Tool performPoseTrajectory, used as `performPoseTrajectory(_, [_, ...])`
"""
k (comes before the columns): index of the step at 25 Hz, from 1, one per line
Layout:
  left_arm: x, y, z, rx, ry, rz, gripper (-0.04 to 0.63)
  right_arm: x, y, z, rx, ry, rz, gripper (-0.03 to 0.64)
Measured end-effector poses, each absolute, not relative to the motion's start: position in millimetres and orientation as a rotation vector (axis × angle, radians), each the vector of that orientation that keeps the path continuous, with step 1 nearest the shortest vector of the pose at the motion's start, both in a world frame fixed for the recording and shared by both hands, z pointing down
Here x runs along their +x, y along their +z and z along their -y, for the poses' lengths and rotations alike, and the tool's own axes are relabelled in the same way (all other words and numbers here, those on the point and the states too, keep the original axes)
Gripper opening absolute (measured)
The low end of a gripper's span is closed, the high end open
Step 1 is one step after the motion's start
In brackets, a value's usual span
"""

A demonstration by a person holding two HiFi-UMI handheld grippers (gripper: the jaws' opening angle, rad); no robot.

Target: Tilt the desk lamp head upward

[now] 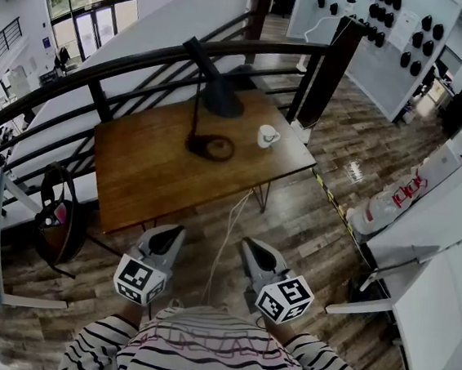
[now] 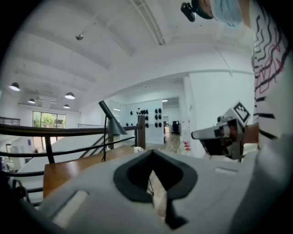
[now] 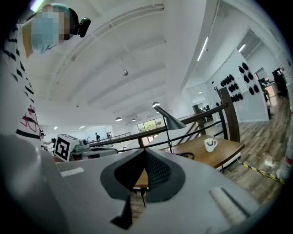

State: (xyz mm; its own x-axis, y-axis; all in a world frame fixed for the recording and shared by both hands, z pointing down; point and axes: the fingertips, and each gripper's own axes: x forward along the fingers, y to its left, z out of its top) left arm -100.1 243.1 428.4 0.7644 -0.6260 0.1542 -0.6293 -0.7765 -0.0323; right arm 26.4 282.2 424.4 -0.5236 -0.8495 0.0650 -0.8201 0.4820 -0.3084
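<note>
A black desk lamp (image 1: 215, 104) stands on the wooden table (image 1: 150, 172), its round base (image 1: 210, 147) near the table's middle and its cone head (image 1: 222, 101) tilted downward. In the left gripper view the lamp (image 2: 112, 124) is far ahead; in the right gripper view the lamp head (image 3: 173, 120) is also distant. My left gripper (image 1: 172, 233) and right gripper (image 1: 251, 246) are held side by side close to my body, short of the table's near edge. Both are shut with nothing between the jaws.
A white mug (image 1: 268, 136) sits on the table to the right of the lamp. A black railing (image 1: 146, 56) runs behind the table. A chair (image 1: 55, 219) stands at the left, white desks (image 1: 422, 323) at the right. A white cable (image 1: 230, 229) hangs from the table.
</note>
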Motion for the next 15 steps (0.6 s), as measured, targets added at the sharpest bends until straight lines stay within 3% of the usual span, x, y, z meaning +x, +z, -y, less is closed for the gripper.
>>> performPoseTrajectory(15, [-47, 439, -266, 2.917, 0.216, 1.061, 0.003, 66, 420, -296, -1.32, -0.443, -2.613, 0.002])
